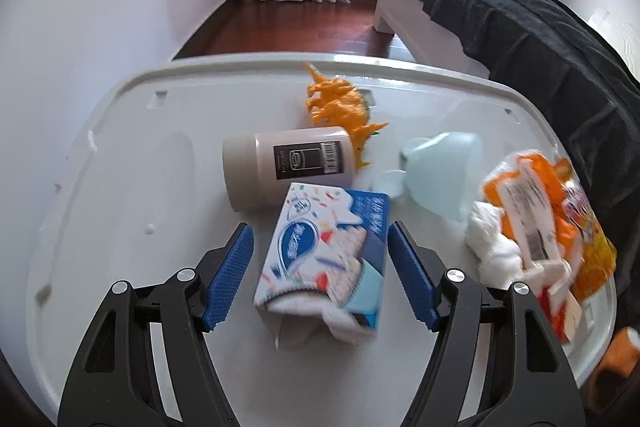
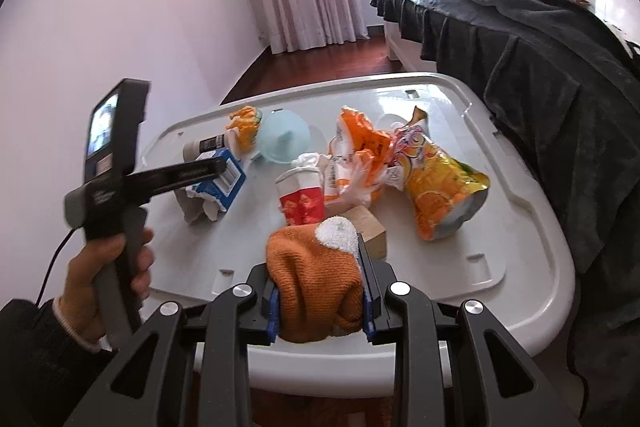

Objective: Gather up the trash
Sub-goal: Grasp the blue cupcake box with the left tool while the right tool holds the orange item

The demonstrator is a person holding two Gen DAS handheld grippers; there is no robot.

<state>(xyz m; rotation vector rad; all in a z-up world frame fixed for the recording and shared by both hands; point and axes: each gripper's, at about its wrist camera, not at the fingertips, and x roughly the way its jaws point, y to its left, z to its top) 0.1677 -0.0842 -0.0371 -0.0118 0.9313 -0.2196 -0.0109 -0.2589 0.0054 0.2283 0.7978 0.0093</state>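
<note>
White lid [image 2: 520, 267], bedroom. My right gripper [image 2: 322, 311] clamps the sock [image 2: 316, 291] (lifted clear); left gripper [image 1: 320, 271] gapes astride the box [image 1: 324, 259], untouched.

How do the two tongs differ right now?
The right tongs are clamped on an orange knit cloth; the left tongs stand wide open, holding nothing. The right ones sit at the white lid's near edge; the left hover around a blue tissue pack, untouched. Both have black arms and blue pads.
</note>
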